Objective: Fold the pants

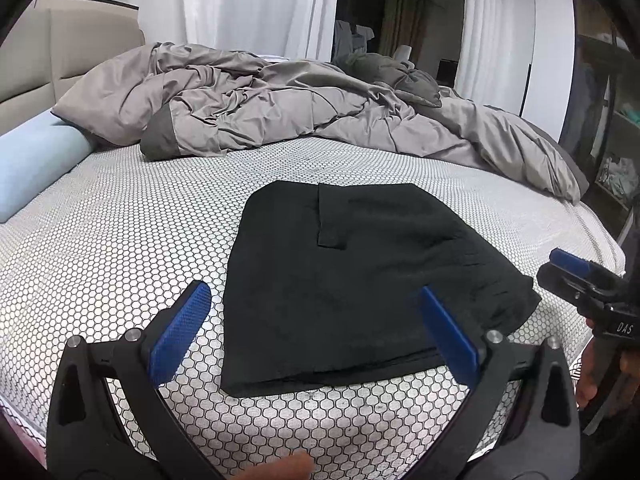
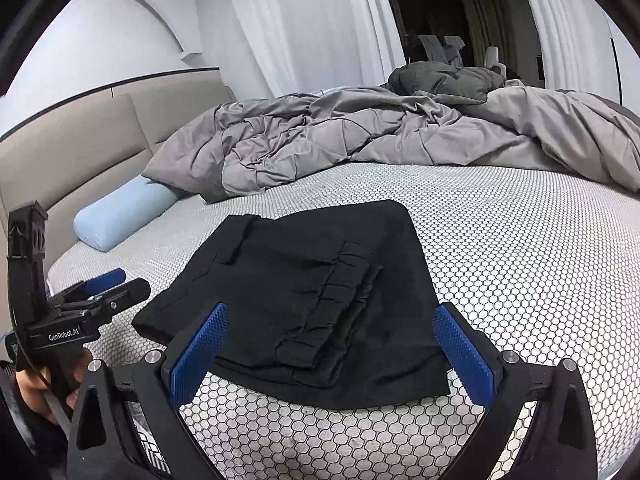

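Observation:
The black pants [image 1: 352, 280] lie folded into a compact stack on the honeycomb-patterned mattress [image 1: 120, 248]. In the right wrist view the pants [image 2: 312, 300] show the gathered waistband on top. My left gripper [image 1: 316, 304] is open and empty, its blue pads held just above the stack's near edge. My right gripper [image 2: 332, 328] is open and empty, close to the near edge of the stack. The right gripper also shows in the left wrist view [image 1: 576, 270] at the right edge; the left one shows in the right wrist view [image 2: 108, 284] at the left.
A crumpled grey duvet [image 1: 304, 108] covers the far part of the bed. A light blue bolster pillow [image 1: 36, 160] lies at the left by the beige headboard [image 1: 60, 52]. White curtains [image 1: 248, 4] hang behind. Shelves [image 1: 616, 152] stand at the far right.

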A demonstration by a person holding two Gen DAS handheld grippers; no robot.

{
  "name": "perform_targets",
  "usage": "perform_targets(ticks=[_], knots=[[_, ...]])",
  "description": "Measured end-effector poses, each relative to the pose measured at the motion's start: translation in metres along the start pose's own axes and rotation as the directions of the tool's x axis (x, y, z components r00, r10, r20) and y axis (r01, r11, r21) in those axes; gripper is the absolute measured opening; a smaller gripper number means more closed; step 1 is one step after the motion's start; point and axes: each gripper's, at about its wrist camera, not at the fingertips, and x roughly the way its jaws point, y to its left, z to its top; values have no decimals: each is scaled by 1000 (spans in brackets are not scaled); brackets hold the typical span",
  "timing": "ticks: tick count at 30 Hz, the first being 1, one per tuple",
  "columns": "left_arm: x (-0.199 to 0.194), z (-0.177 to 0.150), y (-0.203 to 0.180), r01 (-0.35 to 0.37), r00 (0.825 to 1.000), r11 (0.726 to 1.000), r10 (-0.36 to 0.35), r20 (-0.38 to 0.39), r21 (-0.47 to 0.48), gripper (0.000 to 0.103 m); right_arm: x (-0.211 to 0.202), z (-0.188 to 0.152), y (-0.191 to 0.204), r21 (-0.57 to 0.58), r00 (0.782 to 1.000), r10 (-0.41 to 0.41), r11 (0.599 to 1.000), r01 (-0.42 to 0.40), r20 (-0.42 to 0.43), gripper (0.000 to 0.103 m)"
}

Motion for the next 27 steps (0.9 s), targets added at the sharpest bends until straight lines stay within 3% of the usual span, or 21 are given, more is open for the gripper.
perform_targets(ticks=[27], knots=[[11, 1, 7, -23, 1000, 1000, 23, 1, 16, 103, -4, 0, 3, -31, 1000, -14, 999, 15, 13, 103]])
